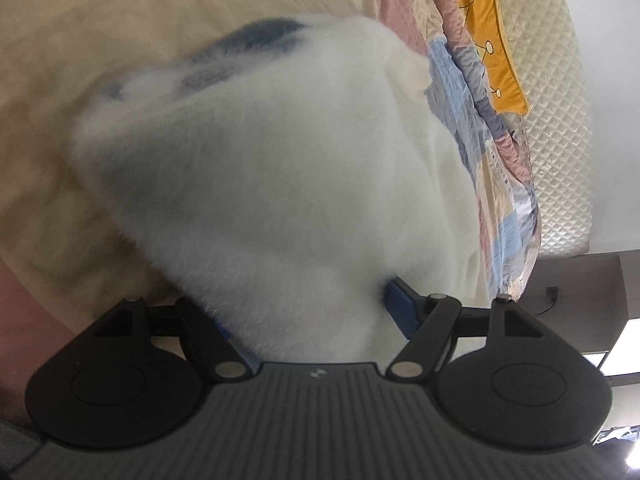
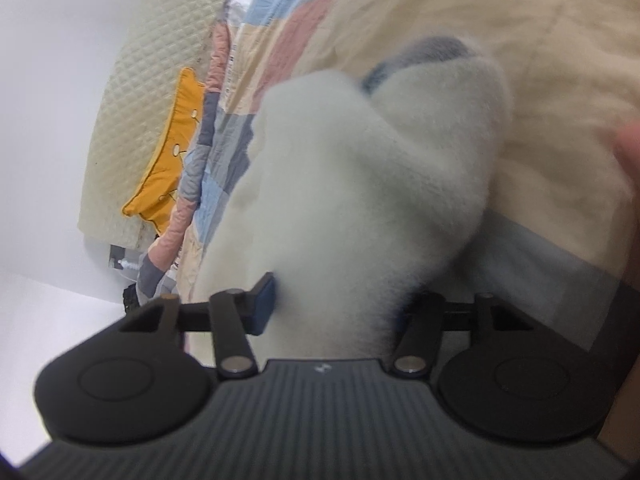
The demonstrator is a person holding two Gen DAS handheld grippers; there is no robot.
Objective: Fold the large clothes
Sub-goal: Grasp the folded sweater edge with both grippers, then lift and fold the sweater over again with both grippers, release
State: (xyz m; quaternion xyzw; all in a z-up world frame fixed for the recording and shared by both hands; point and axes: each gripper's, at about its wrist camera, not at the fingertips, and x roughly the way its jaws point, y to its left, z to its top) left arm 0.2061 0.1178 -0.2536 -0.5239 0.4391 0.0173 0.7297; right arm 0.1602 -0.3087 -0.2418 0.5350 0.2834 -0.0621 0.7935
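Observation:
A white fluffy fleece garment (image 1: 280,180) with a dark blue-grey patch (image 1: 256,36) hangs bunched over a cream bed sheet (image 1: 60,80). My left gripper (image 1: 312,312) holds a thick wad of it. The blue right pad (image 1: 400,304) presses into the fleece and the left pad is mostly buried. In the right wrist view the same garment (image 2: 360,180) runs up from my right gripper (image 2: 332,308). Its left pad (image 2: 264,304) lies against the fleece and the other pad is hidden behind it. Both views are blurred.
A patchwork quilt (image 1: 472,100) (image 2: 240,100) is bunched along the bed's side, with a yellow cushion (image 1: 488,40) (image 2: 172,160) against a cream quilted headboard (image 1: 560,120). Dark furniture (image 1: 580,300) stands beyond. A blurred hand (image 2: 628,148) shows at the right edge.

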